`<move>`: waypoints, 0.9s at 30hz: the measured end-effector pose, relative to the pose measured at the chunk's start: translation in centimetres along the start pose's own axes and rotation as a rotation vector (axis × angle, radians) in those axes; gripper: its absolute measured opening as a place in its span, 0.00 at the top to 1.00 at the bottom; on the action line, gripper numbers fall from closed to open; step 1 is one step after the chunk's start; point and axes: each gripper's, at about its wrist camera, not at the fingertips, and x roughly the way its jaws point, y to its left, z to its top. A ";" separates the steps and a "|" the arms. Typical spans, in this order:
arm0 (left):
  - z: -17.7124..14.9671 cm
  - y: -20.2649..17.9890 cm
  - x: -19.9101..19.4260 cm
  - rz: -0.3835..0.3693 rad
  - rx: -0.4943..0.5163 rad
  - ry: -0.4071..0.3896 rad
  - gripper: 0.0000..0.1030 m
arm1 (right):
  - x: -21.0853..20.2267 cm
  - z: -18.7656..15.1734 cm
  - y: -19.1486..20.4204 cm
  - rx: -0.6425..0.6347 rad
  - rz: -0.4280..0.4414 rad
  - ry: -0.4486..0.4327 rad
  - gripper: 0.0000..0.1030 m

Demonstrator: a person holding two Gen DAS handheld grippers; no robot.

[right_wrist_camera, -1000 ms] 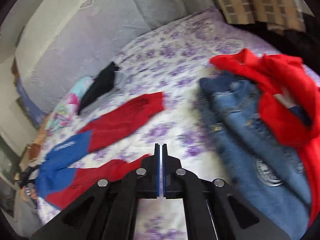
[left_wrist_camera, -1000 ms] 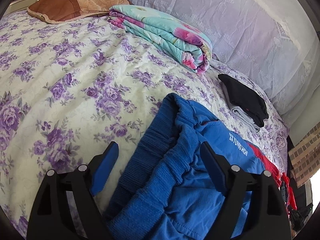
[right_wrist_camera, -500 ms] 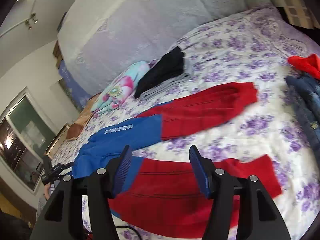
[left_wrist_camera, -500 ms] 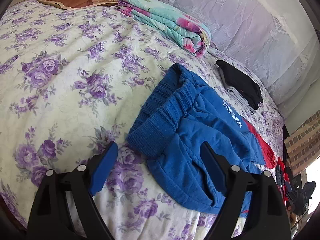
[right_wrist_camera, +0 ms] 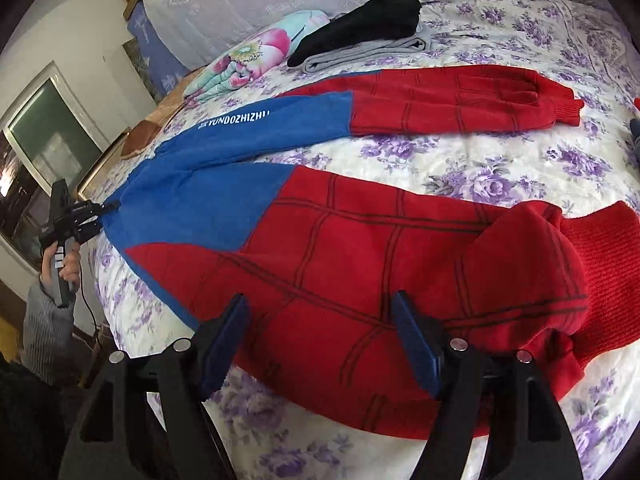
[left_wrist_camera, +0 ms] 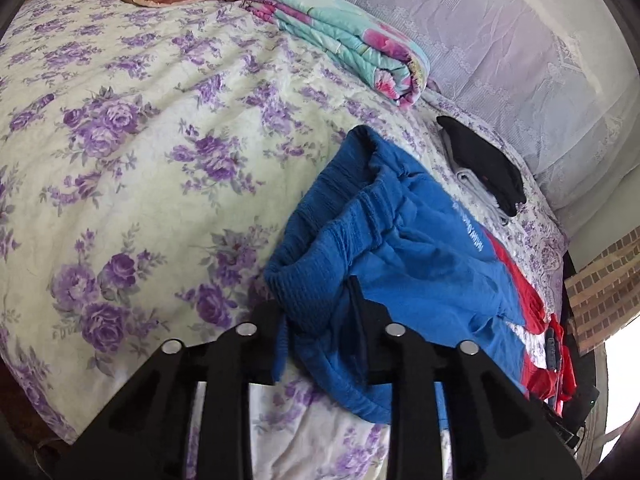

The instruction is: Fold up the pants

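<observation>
Your left gripper (left_wrist_camera: 316, 312) is closing on the blue waistband of the pants (left_wrist_camera: 400, 240). The thick band sits between its fingers, and it looks pinched, though one finger is partly hidden by cloth. The pants lie flat on the flowery bed (right_wrist_camera: 500, 176), blue top to the left and red legs to the right. Your right gripper (right_wrist_camera: 320, 344) is opening above the near red leg and holds nothing.

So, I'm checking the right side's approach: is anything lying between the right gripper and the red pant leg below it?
Nothing visible: the opening right gripper hovers directly over the blue-and-red pants' near leg.
</observation>
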 end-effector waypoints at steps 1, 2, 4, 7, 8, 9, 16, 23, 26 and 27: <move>0.0 0.1 -0.1 0.008 0.002 -0.011 0.57 | -0.2 0.1 0.3 -0.004 -0.008 0.002 0.26; 0.2 0.0 -0.6 0.017 0.009 -0.028 0.53 | -0.4 0.1 0.4 -0.007 -0.009 -0.001 0.23; 0.8 -0.5 -2.4 0.105 0.023 -0.140 0.23 | -1.2 0.4 0.9 -0.016 0.013 -0.036 0.23; 3.0 -1.9 -4.2 0.143 0.082 -0.251 0.17 | -2.5 1.6 0.6 -0.008 0.069 -0.135 0.15; 4.0 -2.6 -4.0 0.127 0.109 -0.248 0.16 | -2.8 1.9 0.5 0.008 0.083 -0.169 0.11; 5.1 -3.5 -3.3 0.118 0.139 -0.239 0.16 | -2.8 2.2 0.1 0.031 0.091 -0.198 0.10; 11.2 -7.8 5.4 0.093 0.277 -0.098 0.16 | -1.6 3.3 -1.1 0.160 0.130 -0.213 0.09; 11.9 -6.7 10.5 0.068 0.197 0.001 0.17 | -1.0 3.6 -2.0 0.231 0.147 -0.218 0.09; 11.6 -6.0 10.8 0.045 0.171 0.004 0.24 | -0.5 4.3 -2.4 0.260 0.166 -0.208 0.09; 11.6 -5.8 10.7 0.030 0.161 -0.007 0.29 | -0.3 4.6 -2.5 0.270 0.173 -0.207 0.09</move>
